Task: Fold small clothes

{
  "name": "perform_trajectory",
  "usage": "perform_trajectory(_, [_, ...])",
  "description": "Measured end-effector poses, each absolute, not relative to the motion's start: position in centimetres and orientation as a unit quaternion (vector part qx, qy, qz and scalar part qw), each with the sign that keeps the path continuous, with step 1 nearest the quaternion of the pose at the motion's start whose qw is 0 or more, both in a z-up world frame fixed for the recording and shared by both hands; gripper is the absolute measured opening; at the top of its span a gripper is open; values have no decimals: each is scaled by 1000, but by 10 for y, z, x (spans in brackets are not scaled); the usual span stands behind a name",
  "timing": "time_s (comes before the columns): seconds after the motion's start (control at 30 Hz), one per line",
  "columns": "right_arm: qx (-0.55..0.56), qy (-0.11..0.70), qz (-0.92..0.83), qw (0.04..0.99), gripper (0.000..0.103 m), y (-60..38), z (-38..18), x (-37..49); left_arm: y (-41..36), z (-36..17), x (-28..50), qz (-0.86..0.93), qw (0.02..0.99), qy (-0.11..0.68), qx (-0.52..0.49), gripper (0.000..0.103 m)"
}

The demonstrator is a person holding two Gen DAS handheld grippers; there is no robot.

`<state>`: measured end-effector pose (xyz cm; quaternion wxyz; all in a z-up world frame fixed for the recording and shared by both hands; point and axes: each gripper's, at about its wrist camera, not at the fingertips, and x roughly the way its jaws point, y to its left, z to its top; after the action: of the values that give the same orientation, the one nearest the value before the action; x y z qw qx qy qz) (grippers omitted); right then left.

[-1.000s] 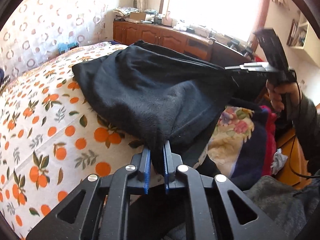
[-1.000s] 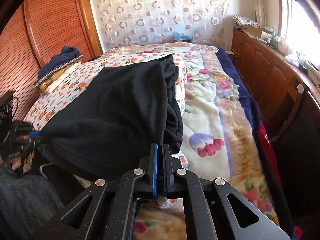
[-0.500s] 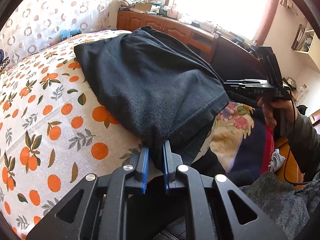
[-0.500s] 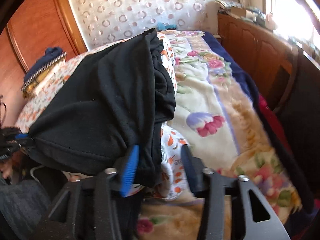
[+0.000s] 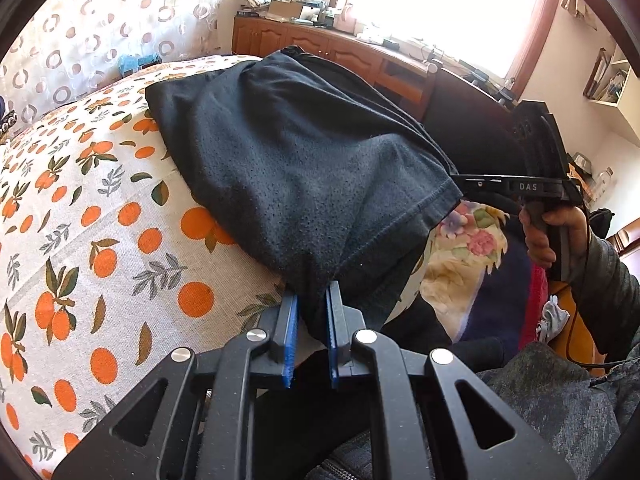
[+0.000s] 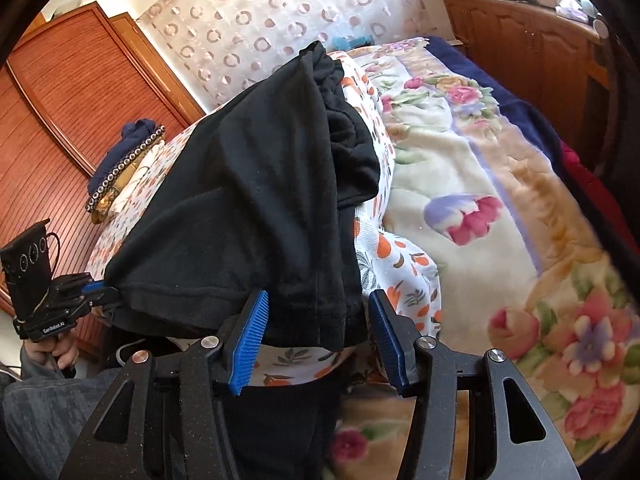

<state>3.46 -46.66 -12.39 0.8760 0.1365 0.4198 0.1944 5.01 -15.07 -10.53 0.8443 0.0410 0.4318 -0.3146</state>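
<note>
The dark garment (image 5: 304, 168) lies along the bed's (image 5: 100, 240) near edge. Left claw (image 5: 311, 320) pinches its near corner; right claw (image 6: 316, 336), jaws apart, straddles the opposite hem.

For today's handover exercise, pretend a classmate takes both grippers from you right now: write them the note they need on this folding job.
Left gripper: shut on the near hem corner of the black garment.
Right gripper: open, its blue pads on either side of the other near corner, gripping nothing.
The garment lies on the orange-print sheet at the bed's near edge, with loose folds bunched along the side next to the floral blanket.
Done: garment laid out on the bed.
Left: smooth the bunched side, make the folds, set the garment aside.
</note>
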Motion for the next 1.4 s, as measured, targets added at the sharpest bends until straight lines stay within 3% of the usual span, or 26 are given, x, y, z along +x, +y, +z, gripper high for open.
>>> perform_trajectory(0.2, [143,435,206,865,54,-468,-127,37,-150,-107,51,-317,843,433,39,12])
perform_trajectory(0.37, [133,426,214,869,10,-463,-114,33,-150,-104,49,-322,844,426,42,12])
perform_trajectory(0.87, [62,340,211,914,8,-457,-41,32,-140,-36,68,-346,870,351,22,9])
perform_trajectory(1.13, [25,298,201,933,7,-436,-11,84,-127,-1,140,-316,890,330,6,9])
perform_trajectory(1.4, [-8,282,191,940,7,-401,-5,158,-111,-3,219,-286,892,350,-19,9])
